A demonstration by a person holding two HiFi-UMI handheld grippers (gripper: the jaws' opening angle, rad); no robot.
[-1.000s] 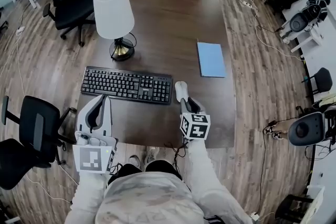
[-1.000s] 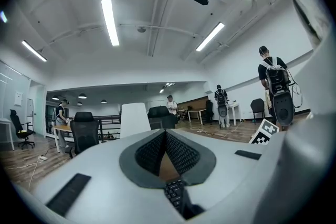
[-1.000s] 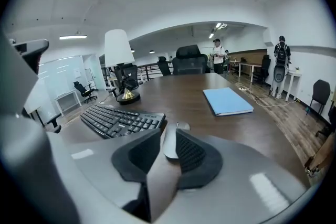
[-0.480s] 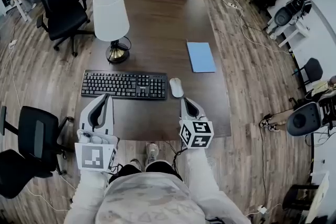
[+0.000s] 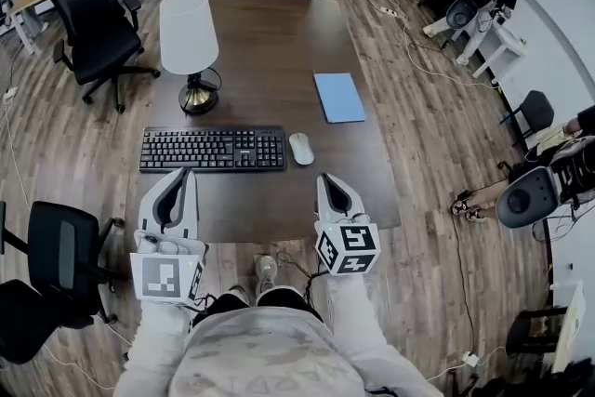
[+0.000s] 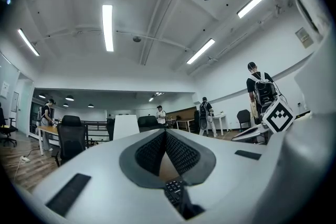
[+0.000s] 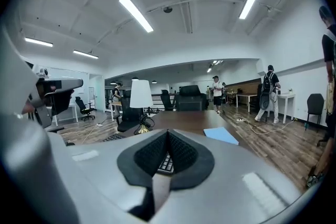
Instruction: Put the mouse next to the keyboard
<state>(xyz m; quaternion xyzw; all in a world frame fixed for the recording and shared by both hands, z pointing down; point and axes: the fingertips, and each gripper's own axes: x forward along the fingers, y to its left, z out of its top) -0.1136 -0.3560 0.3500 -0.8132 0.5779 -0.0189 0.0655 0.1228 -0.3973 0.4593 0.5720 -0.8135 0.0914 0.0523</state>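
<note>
A white mouse (image 5: 300, 149) lies on the brown table (image 5: 279, 42) just right of the black keyboard (image 5: 212, 149), a narrow gap between them. My right gripper (image 5: 327, 182) is shut and empty, hovering at the table's near edge, a short way behind the mouse. My left gripper (image 5: 177, 179) is also shut with nothing in it, near the front edge below the keyboard's left half. In the left gripper view a few keyboard keys (image 6: 173, 189) show under the closed pads; in the right gripper view the keyboard (image 7: 166, 162) shows between the pads' lower curves.
A white-shaded lamp (image 5: 189, 37) stands behind the keyboard. A blue notebook (image 5: 338, 97) lies at the table's right. Black office chairs (image 5: 88, 19) ring the table, another chair (image 5: 56, 251) at my left. People (image 7: 216, 93) stand far across the room.
My right gripper has let go of the mouse, shut, and drawn back toward the table's near edge. The mouse stays beside the keyboard. The left gripper has held still.
</note>
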